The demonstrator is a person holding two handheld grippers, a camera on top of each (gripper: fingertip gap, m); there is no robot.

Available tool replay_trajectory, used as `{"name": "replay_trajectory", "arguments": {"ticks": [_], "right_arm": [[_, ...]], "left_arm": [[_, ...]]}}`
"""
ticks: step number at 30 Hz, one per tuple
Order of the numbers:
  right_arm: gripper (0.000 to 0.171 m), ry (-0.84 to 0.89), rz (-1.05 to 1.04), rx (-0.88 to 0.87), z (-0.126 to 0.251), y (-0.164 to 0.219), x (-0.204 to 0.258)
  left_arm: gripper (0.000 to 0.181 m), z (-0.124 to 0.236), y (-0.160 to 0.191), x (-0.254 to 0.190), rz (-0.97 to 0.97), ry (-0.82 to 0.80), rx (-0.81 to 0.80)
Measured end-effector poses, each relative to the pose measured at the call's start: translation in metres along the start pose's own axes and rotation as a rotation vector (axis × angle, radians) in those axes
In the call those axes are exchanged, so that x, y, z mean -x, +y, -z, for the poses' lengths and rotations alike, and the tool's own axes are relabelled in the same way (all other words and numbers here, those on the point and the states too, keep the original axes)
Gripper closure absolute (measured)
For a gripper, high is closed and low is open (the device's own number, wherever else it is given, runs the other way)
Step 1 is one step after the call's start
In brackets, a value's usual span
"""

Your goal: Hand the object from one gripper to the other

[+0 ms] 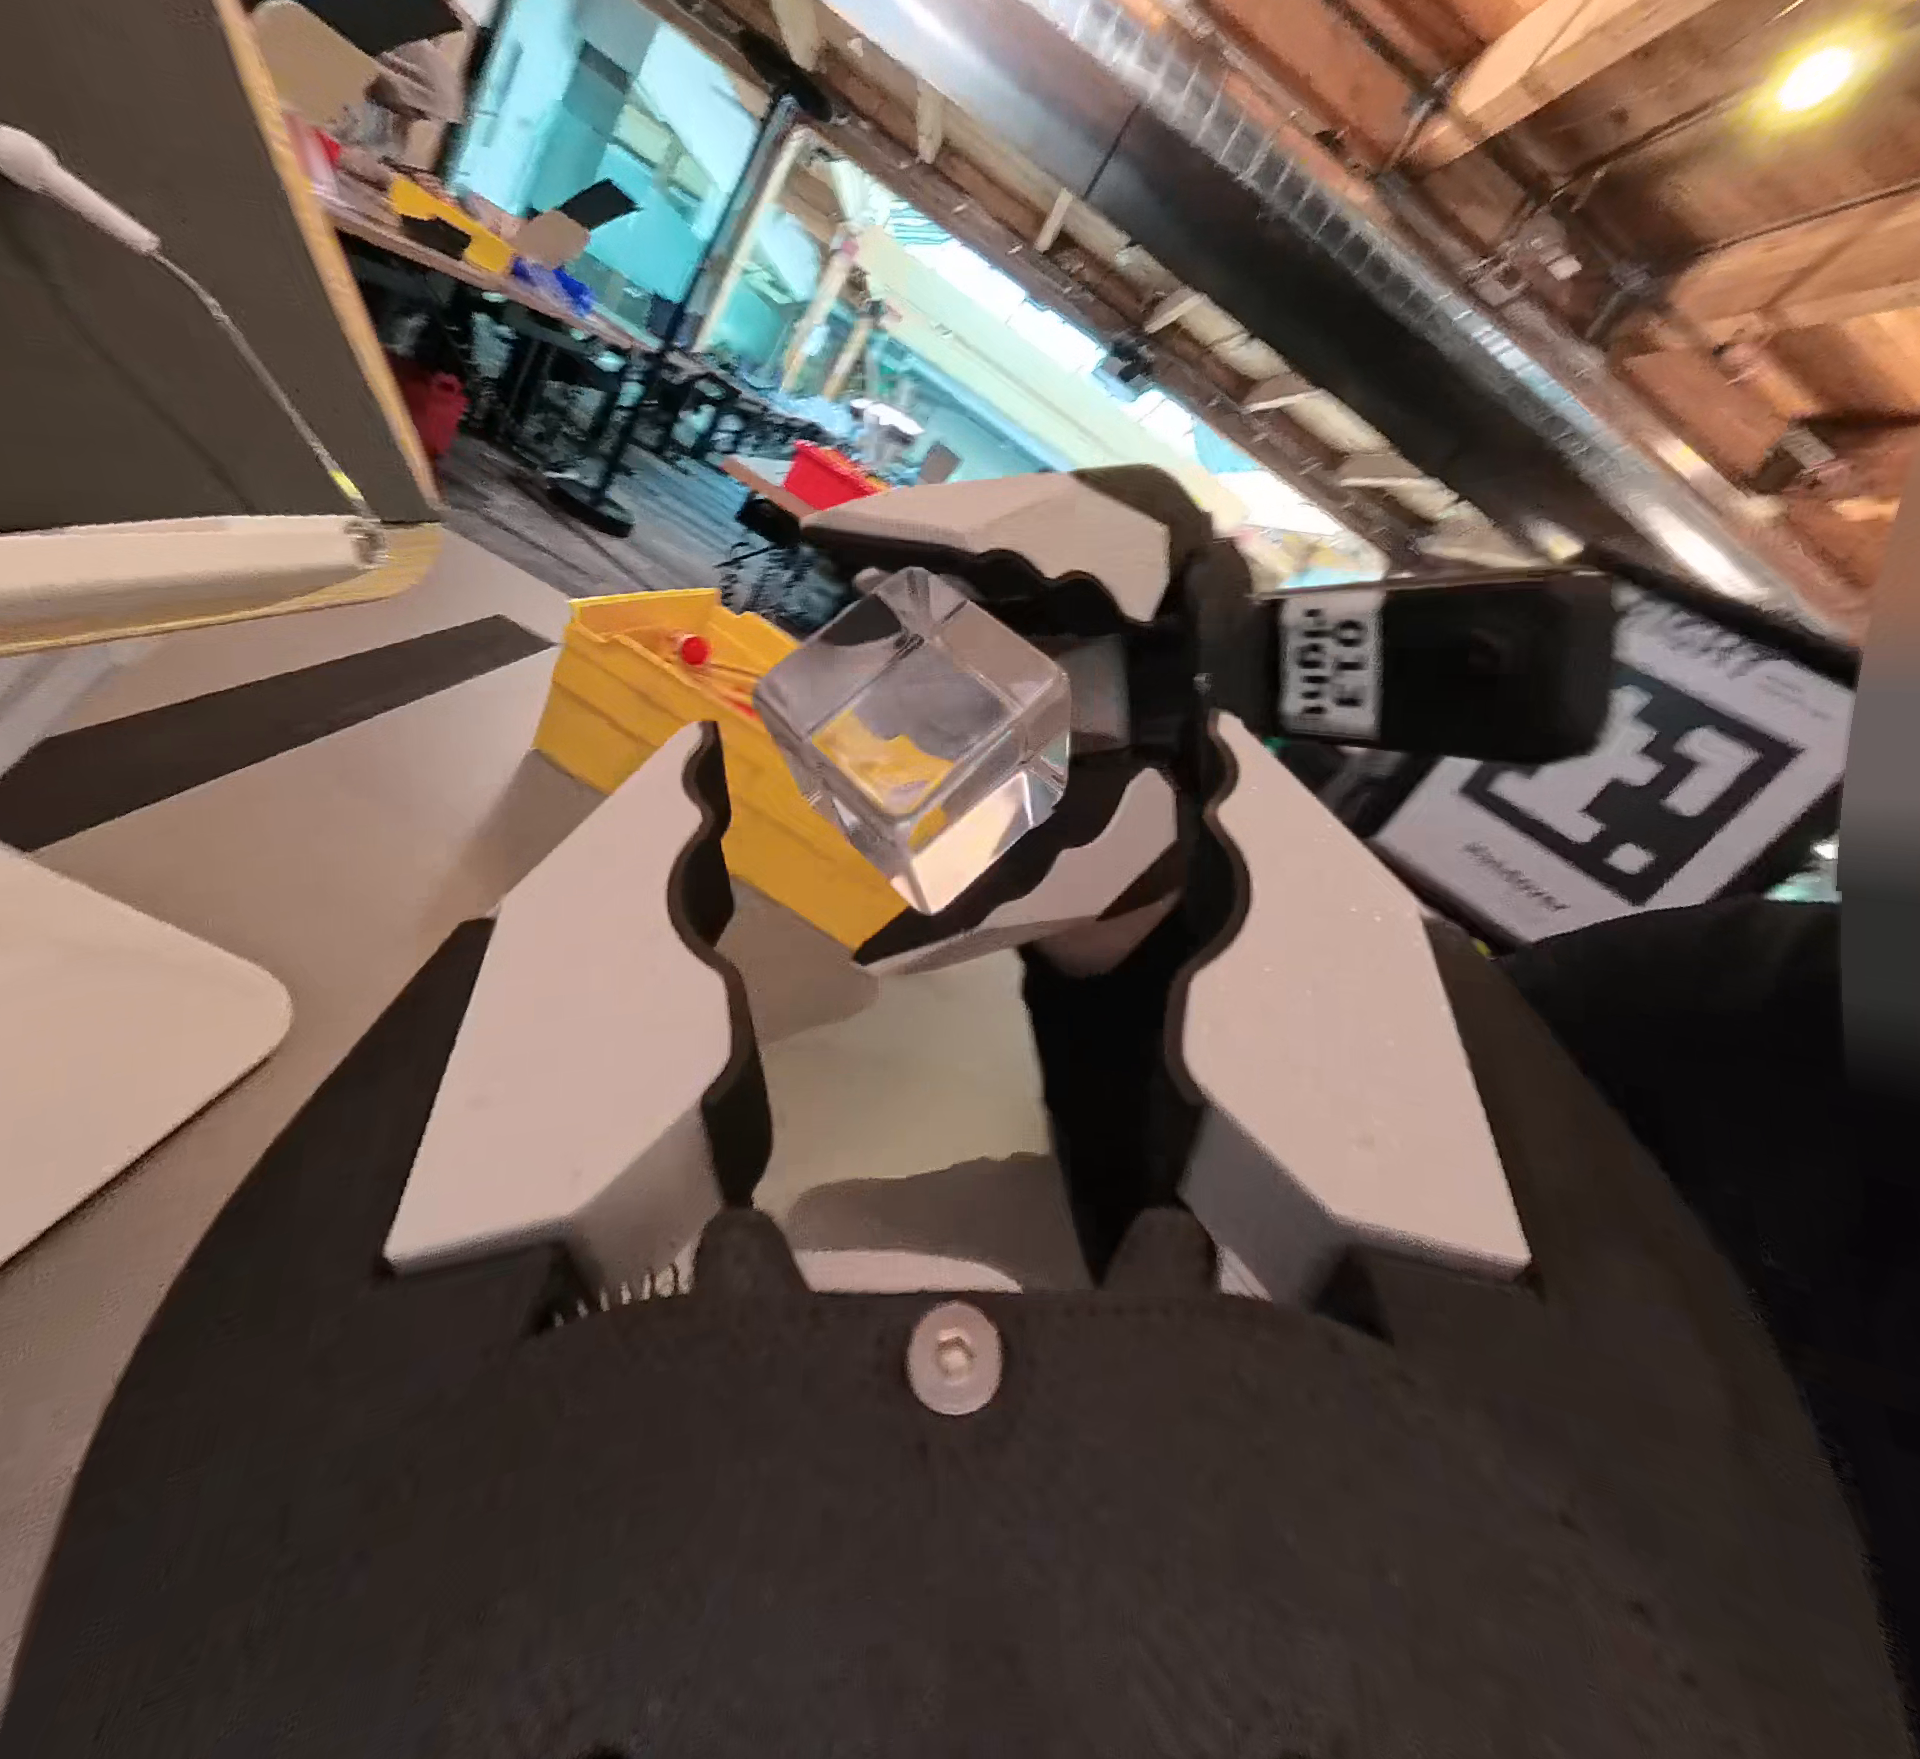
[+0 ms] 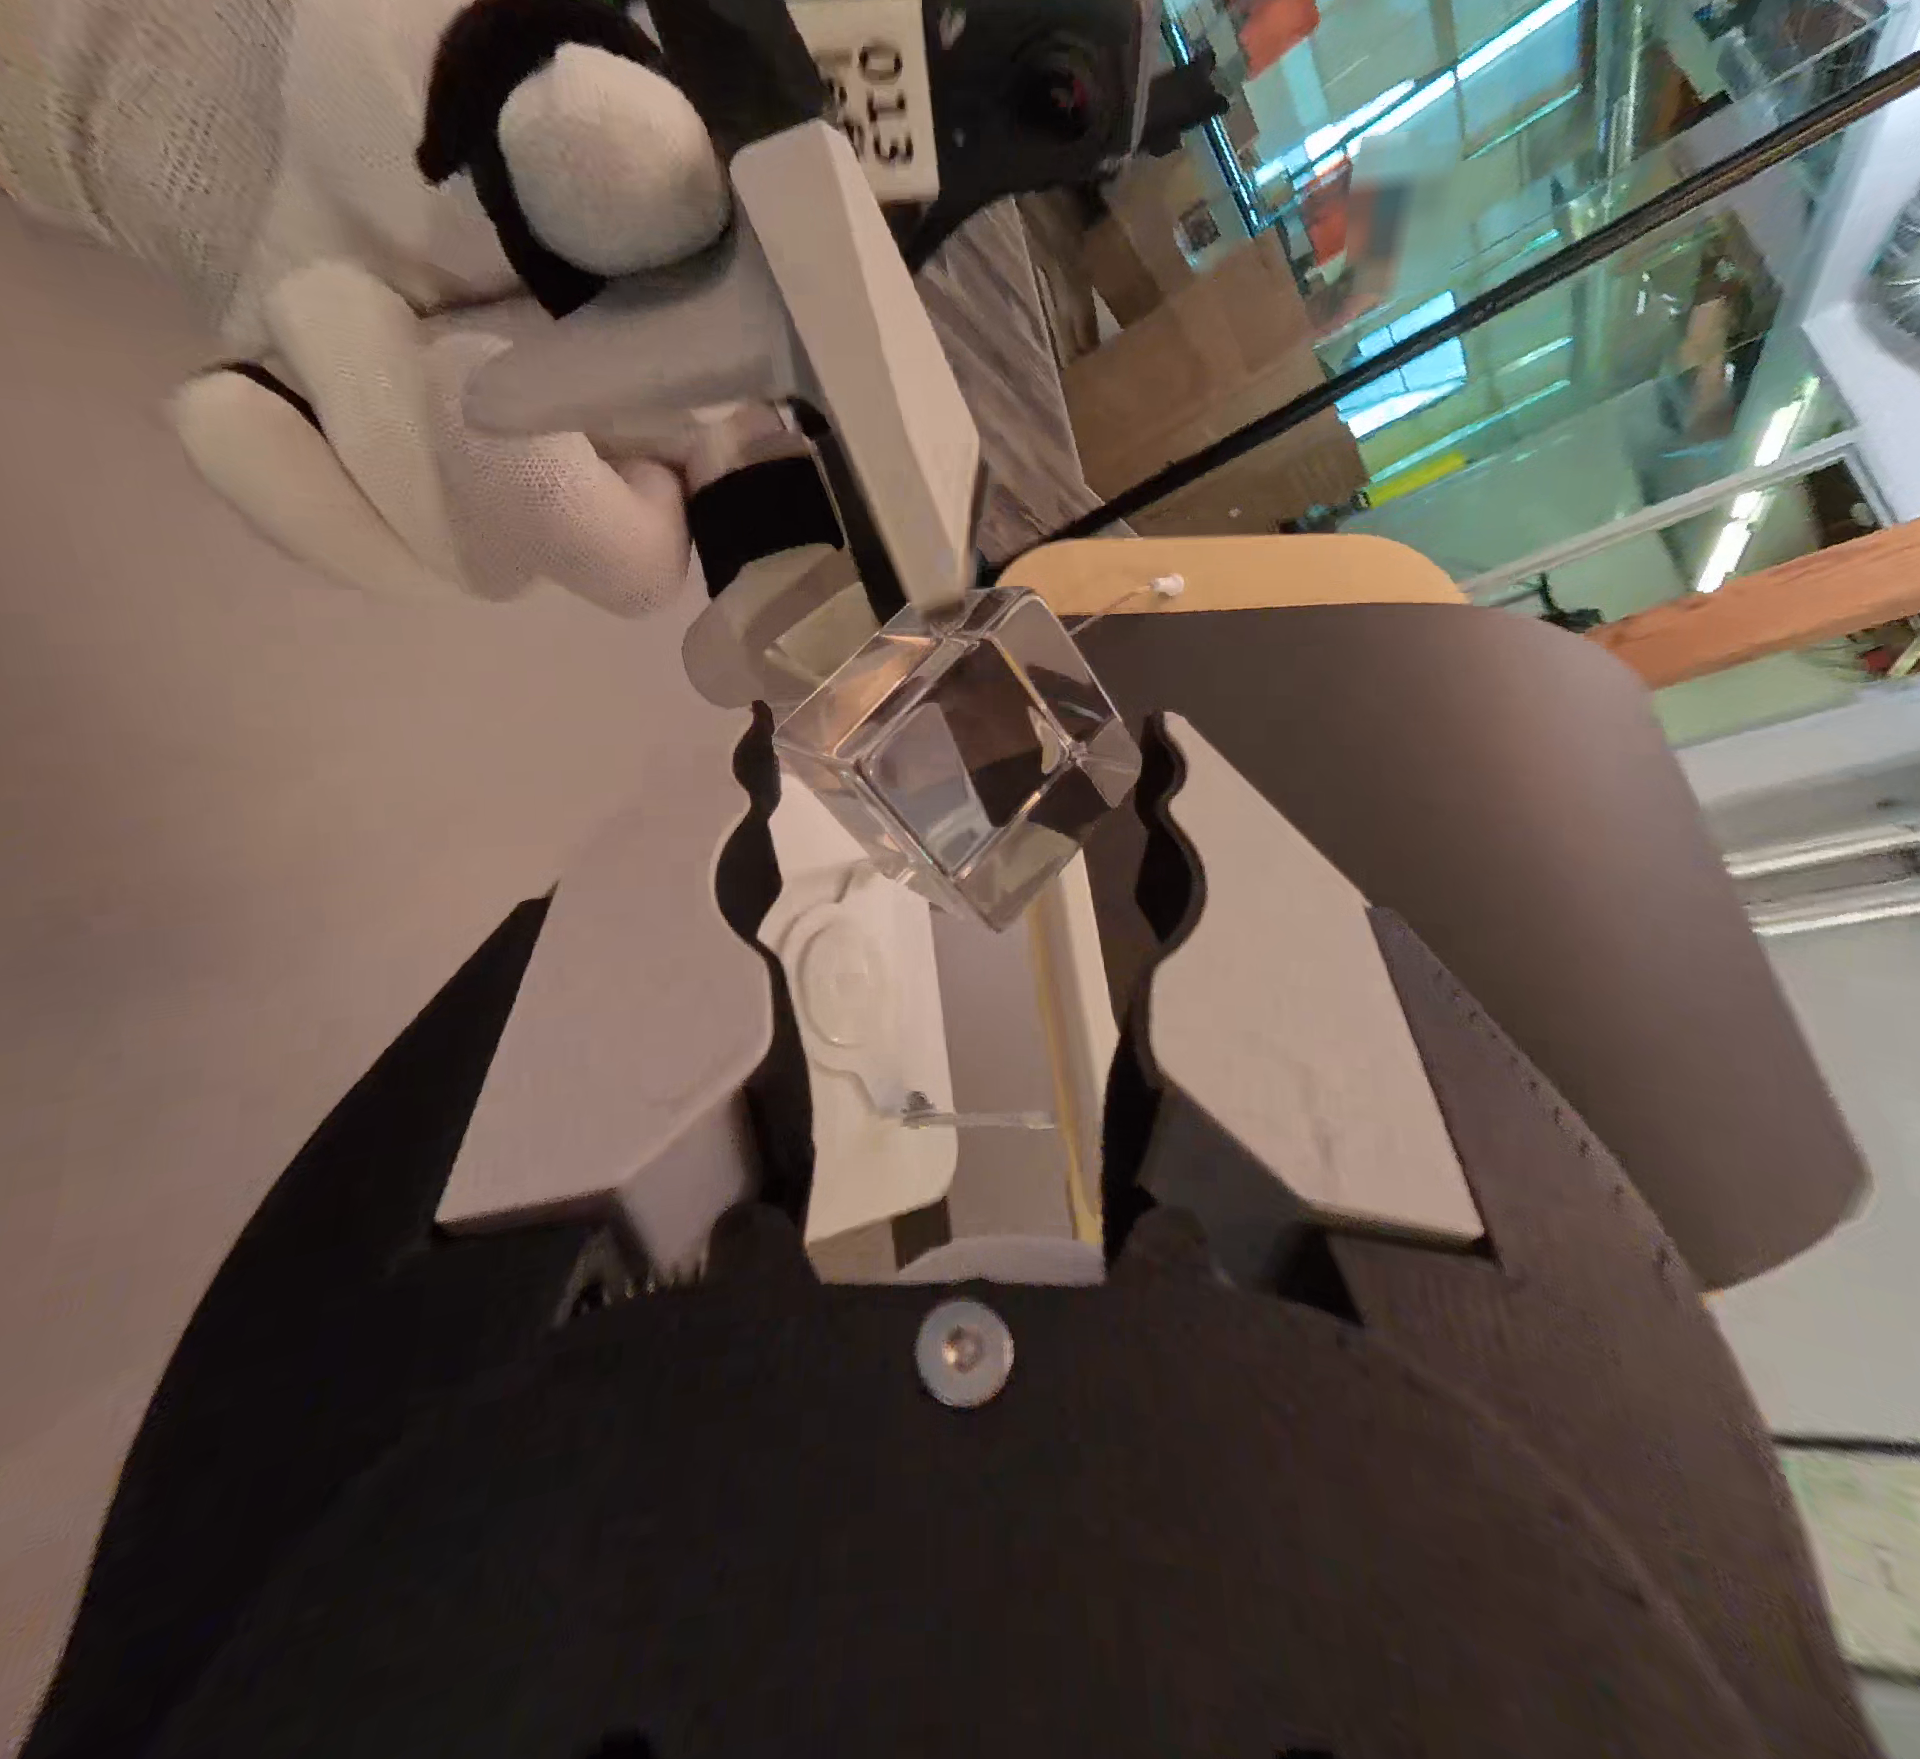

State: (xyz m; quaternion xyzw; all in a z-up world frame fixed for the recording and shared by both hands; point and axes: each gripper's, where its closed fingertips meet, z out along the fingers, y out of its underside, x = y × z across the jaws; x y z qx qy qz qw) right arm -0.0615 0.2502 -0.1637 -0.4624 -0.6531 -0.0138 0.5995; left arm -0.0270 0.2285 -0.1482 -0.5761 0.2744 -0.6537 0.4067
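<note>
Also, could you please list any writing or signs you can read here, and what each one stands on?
I can't quote writing, only place it.
White label beside the black camera, left wrist view: legible print.
Second white label beside the other camera, right wrist view: partly hidden.
Marker board: small print too blurred.

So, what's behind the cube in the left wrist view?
The right tool, clamping it, and a yellow bin. The cube covers part of the bin.
</note>
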Motion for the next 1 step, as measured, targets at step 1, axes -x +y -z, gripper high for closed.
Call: {"name": "replay_trajectory", "arguments": {"ticks": [1], "right_arm": [[0.103,0.016,0.032,0.037,-0.0034,0.0032,0.0001]], "left_arm": [[0.094,-0.0011,0.0016,0.0025,-0.034,-0.033,0.011]]}}
